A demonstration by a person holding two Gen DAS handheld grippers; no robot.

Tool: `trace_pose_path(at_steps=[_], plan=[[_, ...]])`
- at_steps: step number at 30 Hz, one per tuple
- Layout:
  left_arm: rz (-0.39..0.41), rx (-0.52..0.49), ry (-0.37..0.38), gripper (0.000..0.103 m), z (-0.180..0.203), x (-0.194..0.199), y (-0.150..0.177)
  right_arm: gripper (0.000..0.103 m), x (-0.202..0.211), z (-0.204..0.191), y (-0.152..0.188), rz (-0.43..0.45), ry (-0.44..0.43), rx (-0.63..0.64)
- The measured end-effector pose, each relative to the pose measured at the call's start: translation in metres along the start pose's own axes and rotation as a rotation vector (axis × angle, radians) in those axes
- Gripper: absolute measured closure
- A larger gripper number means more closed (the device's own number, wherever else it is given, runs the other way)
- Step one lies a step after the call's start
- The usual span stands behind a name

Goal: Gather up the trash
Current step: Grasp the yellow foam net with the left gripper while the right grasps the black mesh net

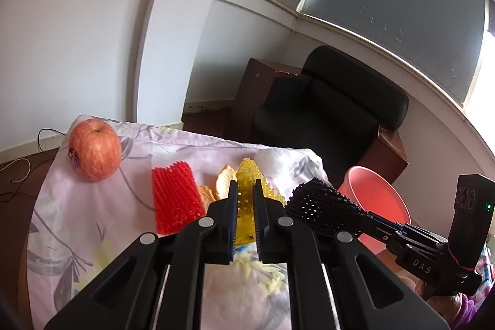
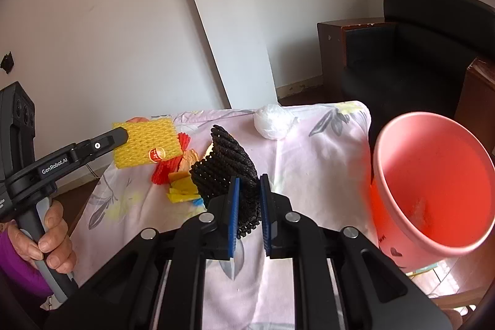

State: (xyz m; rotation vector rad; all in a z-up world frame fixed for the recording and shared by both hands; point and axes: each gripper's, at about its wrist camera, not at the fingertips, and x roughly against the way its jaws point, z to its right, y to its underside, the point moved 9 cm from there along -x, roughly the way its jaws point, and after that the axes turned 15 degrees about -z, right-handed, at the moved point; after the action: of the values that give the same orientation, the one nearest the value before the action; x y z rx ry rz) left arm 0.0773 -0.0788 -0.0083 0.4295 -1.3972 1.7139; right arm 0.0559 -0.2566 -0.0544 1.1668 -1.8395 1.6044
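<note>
My left gripper is shut on a yellow foam fruit net and holds it above the table; the net also shows in the right wrist view. My right gripper is shut on a black foam net, lifted above the cloth; the black net also shows in the left wrist view. A red foam net lies on the floral cloth. Orange peel and yellow scraps lie beside it. A pink trash bucket stands off the table's right edge.
A red apple sits at the cloth's far left corner. A crumpled white wad lies near the far edge. A black armchair and brown cabinet stand behind the table. Cables lie on the floor at left.
</note>
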Motion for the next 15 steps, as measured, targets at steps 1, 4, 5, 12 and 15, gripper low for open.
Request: trace_pose_path(at_steps=[1, 4, 5, 12, 15], plan=[[-0.004, -0.005, 0.0, 0.094, 0.003, -0.001, 0.001, 0.09, 0.001, 0.002, 0.002, 0.001, 0.0, -0.003], [-0.016, -0.021, 0.005, 0.094, 0.014, -0.004, 0.003, 0.09, 0.006, 0.007, 0.007, 0.005, 0.001, -0.013], [-0.021, -0.028, 0.007, 0.094, 0.019, -0.005, 0.003, 0.09, 0.008, 0.009, 0.009, 0.007, 0.002, -0.016], [-0.047, -0.077, 0.023, 0.094, 0.05, -0.014, 0.009, 0.09, 0.024, 0.032, 0.016, 0.04, 0.024, -0.057], [-0.058, -0.101, 0.029, 0.094, 0.065, -0.018, 0.011, 0.09, 0.032, 0.043, 0.018, 0.057, 0.031, -0.083]])
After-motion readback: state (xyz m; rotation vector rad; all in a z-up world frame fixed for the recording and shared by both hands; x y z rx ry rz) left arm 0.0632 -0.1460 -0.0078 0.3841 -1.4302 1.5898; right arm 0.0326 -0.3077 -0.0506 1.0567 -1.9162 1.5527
